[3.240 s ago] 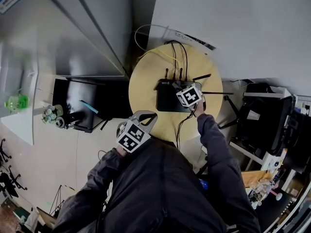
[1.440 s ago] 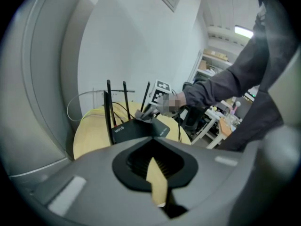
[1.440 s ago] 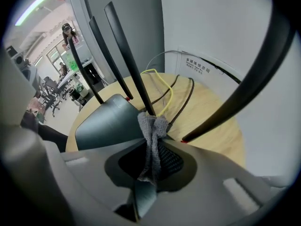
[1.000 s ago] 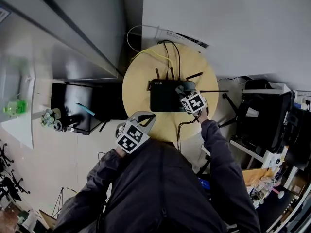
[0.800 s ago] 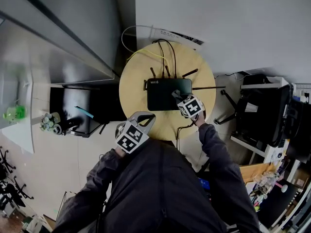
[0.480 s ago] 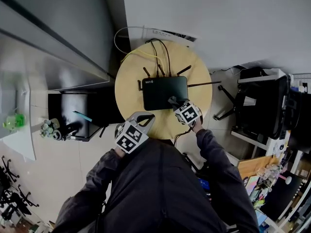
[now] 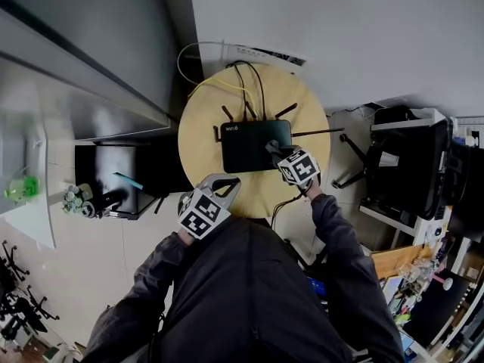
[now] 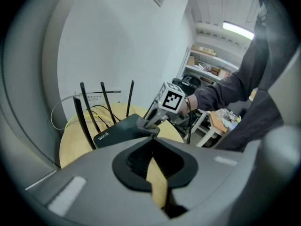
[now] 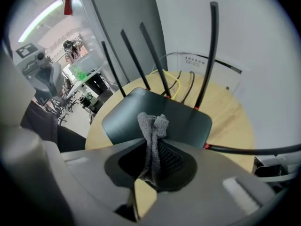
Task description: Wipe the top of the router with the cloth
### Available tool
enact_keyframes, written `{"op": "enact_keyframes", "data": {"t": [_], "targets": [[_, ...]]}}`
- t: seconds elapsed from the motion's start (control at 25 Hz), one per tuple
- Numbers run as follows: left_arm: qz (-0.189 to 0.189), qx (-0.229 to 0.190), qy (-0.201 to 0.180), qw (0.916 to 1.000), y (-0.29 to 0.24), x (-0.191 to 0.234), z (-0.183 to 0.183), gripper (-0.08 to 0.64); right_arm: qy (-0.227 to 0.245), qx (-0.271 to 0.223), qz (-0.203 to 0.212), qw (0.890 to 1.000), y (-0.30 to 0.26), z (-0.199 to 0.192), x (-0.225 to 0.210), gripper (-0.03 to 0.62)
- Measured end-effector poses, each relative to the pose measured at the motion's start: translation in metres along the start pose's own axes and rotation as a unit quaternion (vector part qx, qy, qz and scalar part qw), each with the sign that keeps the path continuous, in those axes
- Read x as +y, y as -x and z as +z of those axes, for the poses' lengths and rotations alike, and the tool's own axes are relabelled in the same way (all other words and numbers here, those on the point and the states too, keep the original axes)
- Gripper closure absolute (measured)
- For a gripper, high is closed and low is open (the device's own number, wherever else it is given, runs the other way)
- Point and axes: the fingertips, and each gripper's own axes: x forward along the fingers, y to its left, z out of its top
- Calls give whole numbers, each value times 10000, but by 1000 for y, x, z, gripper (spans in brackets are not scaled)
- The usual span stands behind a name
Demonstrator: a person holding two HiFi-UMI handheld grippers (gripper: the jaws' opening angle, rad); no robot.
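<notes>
Router: black flat box (image 7: 255, 145) lying at the centre of the round wooden surface (image 7: 198, 138), its top bare.
Antennas: thin black rods (image 9: 209, 55) stand along the router's 12 o'clock edge; one lies out flat toward 3 o'clock, past the surface's rim.
Cables: black and yellow leads (image 7: 249, 82) loop off the 12 o'clock side.
Right gripper: (image 7: 274, 149) set at the router's 4 o'clock corner, fingers closed on the cloth.
Cloth: grey knit wad (image 9: 152, 131) pinched between the right fingers, its tuft poking out onto the router's top near that corner.
Left gripper: (image 7: 225, 184) held at the surface's 7 o'clock rim, well apart from the router; fingers pressed together with nothing between them.
Open room: the router's top from 4 o'clock across to 9 o'clock is free; bare wood rings the router at 6 and 9 o'clock.
Edges: a grey cabinet wall (image 7: 113, 59) crowds the surface at 10 o'clock.
</notes>
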Motion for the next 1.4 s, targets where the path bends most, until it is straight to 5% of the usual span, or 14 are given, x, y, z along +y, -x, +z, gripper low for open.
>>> {"op": "enact_keyframes", "data": {"t": [0.28,0.6,1.4], "targets": [[194,-10,179,9996,2,4,-2,560,216,57,-375,9990,5,33,-67,546],[462,-28,405,9981,9,13,-5,560,553,408,-458,9966,-17,39,-87,546],[82,49,37,9999,-2,-4,-2,560,496,402,-223,9977,-7,-25,-21,546]]}}
